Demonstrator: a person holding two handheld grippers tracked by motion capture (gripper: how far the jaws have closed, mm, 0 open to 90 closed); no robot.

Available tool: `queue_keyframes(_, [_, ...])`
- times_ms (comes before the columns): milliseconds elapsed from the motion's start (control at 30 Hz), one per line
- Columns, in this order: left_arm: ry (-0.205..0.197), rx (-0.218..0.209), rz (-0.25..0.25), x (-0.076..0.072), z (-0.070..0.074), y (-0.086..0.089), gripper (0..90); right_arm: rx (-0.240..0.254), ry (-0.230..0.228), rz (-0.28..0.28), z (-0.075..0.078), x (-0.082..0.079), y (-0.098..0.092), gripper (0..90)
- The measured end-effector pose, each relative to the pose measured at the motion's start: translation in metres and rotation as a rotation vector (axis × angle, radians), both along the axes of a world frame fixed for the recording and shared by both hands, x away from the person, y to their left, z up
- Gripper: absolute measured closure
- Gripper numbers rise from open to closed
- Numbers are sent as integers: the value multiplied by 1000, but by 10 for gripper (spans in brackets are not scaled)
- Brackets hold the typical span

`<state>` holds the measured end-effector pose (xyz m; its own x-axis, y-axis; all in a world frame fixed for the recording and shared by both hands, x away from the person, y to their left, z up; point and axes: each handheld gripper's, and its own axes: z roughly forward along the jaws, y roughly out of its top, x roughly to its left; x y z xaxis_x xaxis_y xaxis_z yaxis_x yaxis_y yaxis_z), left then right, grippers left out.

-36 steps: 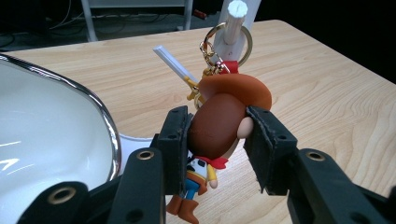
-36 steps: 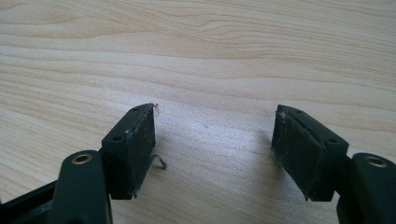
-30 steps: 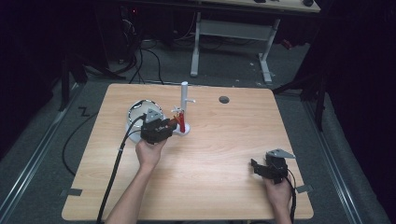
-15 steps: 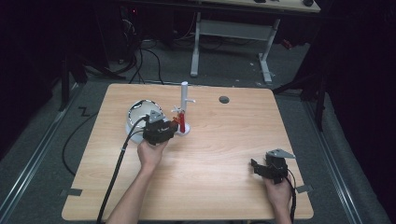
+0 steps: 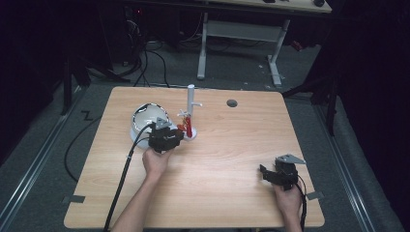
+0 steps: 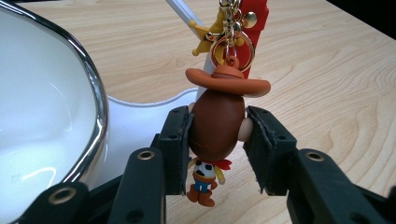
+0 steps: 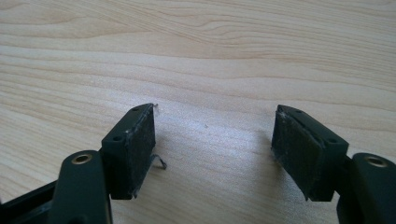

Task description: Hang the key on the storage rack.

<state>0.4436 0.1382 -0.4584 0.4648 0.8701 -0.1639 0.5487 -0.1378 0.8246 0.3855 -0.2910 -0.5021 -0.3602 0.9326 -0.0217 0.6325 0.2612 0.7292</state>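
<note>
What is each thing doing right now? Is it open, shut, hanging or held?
Left gripper: shut on the cowboy.
Cowboy: hanging by its gold ring, head squeezed between the pads.
Red strap: hanging by the stand.
Stand: upright on the table.
Bowl: upright, nothing seen inside.
Right gripper: open, holding nothing, over the table.

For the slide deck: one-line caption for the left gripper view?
Left gripper clamps cowboy keychain figure by its head, beside white bowl.
</note>
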Motion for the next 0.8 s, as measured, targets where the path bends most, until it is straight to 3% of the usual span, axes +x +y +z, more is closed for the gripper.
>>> queue_keyframes(400, [13,-3,0,-3,-5,4,596,0,0,0,0,0,0,308])
queue_keyframes(600, [18,7,13,-8,-4,8,513,0,0,0,0,0,0,308])
queue_keyframes(800, [0,26,-9,-17,5,7,448,0,0,0,0,0,0,308])
